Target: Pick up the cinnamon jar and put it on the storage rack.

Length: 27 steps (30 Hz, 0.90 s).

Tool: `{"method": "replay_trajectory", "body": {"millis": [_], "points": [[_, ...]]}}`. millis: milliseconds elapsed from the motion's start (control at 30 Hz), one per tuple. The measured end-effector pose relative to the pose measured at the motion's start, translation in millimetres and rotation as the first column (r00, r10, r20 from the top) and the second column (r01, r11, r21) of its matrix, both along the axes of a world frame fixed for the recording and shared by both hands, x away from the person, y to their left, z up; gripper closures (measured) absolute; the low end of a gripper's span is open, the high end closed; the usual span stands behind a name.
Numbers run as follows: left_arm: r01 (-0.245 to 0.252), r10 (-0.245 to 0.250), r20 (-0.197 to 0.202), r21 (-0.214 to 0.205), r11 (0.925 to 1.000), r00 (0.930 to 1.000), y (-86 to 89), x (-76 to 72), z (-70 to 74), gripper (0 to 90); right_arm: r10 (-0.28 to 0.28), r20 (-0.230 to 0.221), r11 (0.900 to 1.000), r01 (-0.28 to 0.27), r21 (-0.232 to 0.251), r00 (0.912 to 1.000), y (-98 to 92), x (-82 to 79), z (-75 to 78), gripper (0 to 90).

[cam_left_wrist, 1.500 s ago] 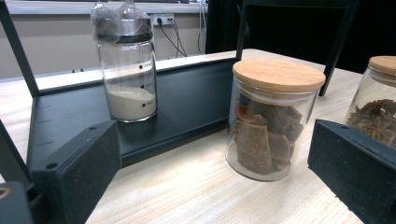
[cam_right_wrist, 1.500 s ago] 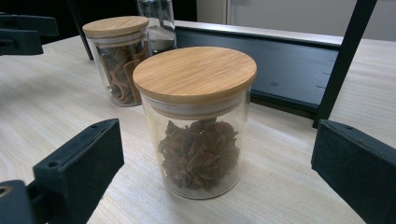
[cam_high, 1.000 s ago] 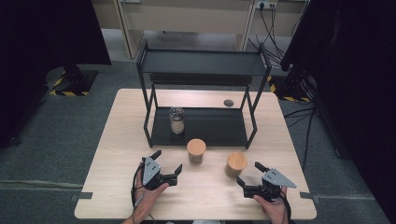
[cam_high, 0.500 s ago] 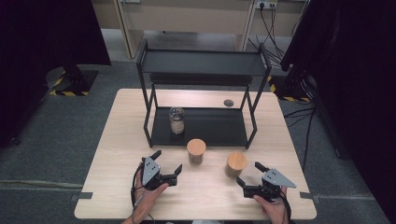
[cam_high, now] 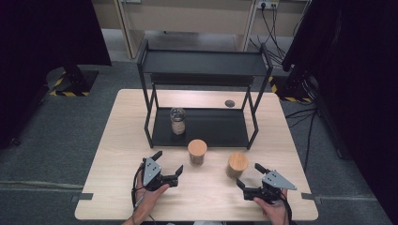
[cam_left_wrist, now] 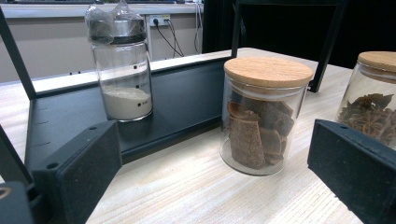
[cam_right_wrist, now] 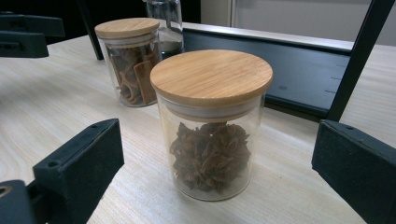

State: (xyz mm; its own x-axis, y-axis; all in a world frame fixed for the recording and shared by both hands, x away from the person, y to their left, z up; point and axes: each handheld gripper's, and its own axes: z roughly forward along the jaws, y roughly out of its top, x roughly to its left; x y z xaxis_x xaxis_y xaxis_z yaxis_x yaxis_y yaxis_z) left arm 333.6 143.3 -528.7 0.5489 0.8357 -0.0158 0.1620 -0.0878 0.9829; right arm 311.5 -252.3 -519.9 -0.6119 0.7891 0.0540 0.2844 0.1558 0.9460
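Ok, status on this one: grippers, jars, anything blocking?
Left gripper open, facing cinnamon jar. Right gripper open, facing star anise jar. Both jars lidded, upright on table, untouched. Nothing between jaws and jars.

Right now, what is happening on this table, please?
A person holds a claw in each hand, both open and holding nothing. The left claw faces the jar of bark pieces; the right claw faces the jar of star anise. Both jars stand on the table with their wooden lids on, in front of the black rack, where a shaker of white powder stands.
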Motion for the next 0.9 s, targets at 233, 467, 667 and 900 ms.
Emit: {"method": "replay_trajectory", "body": {"millis": [233, 467, 667, 900], "points": [[-0.001, 0.001, -0.001, -0.002, 1.0000, 1.0000, 0.2, 0.1, 0.0, 2.4, 0.006, 0.009, 1.0000, -0.006, 0.006, 0.9999, 1.5, -2.2, 3.2, 2.4], [0.001, -0.001, 0.000, -0.006, 1.0000, 1.0000, 0.6, 0.1, -0.1, 2.4, 0.007, 0.016, 0.9999, -0.007, 0.014, 0.9998, 2.0, -3.6, 5.7, 2.4], [0.003, -0.003, 0.002, -0.005, 1.0000, 1.0000, 0.6, -0.2, -0.1, 2.4, 0.009, 0.019, 0.9998, -0.010, 0.018, 0.9998, 2.7, -4.9, 6.8, 2.5], [0.004, -0.004, 0.004, -0.005, 1.0000, 1.0000, 0.5, -0.3, -0.1, 2.4, 0.006, 0.029, 0.9998, -0.006, 0.020, 0.9996, 3.7, -7.6, 10.1, 2.4]]}}
